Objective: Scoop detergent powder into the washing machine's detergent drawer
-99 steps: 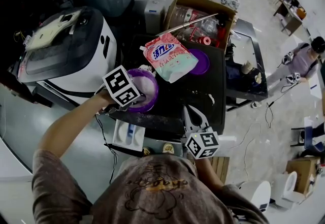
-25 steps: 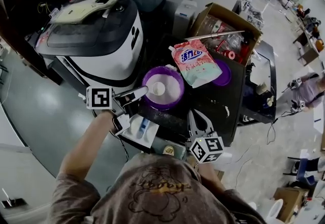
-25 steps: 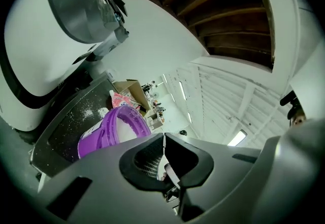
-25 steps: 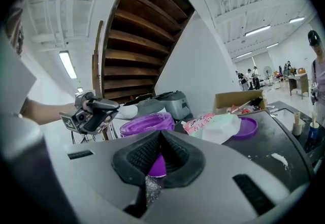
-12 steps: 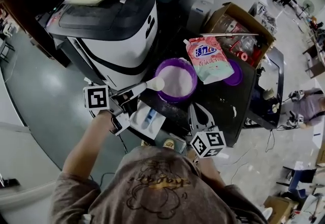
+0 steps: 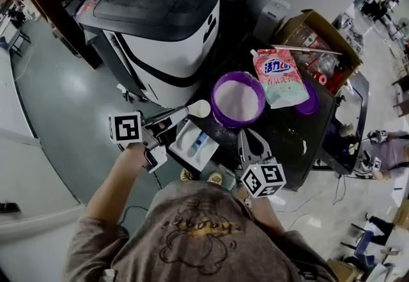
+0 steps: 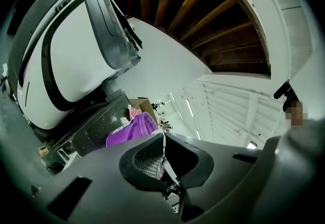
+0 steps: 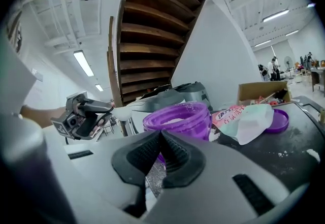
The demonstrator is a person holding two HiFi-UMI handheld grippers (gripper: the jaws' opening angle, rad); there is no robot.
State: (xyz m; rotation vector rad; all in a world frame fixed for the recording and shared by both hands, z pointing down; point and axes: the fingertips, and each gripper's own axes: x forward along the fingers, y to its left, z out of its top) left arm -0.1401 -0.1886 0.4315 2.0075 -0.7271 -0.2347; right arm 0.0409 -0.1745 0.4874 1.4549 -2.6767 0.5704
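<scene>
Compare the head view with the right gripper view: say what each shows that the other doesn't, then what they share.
Head view only: the detergent drawer's open top, seen from above, and the marker cube on the right gripper.
Right gripper view only: the underside of a wooden staircase, ceiling lights, and a close look at that gripper's jaws, together with nothing between them.
Both: the purple tub of powder, the detergent bag, the purple lid, and the left gripper holding the white scoop beside the tub.
</scene>
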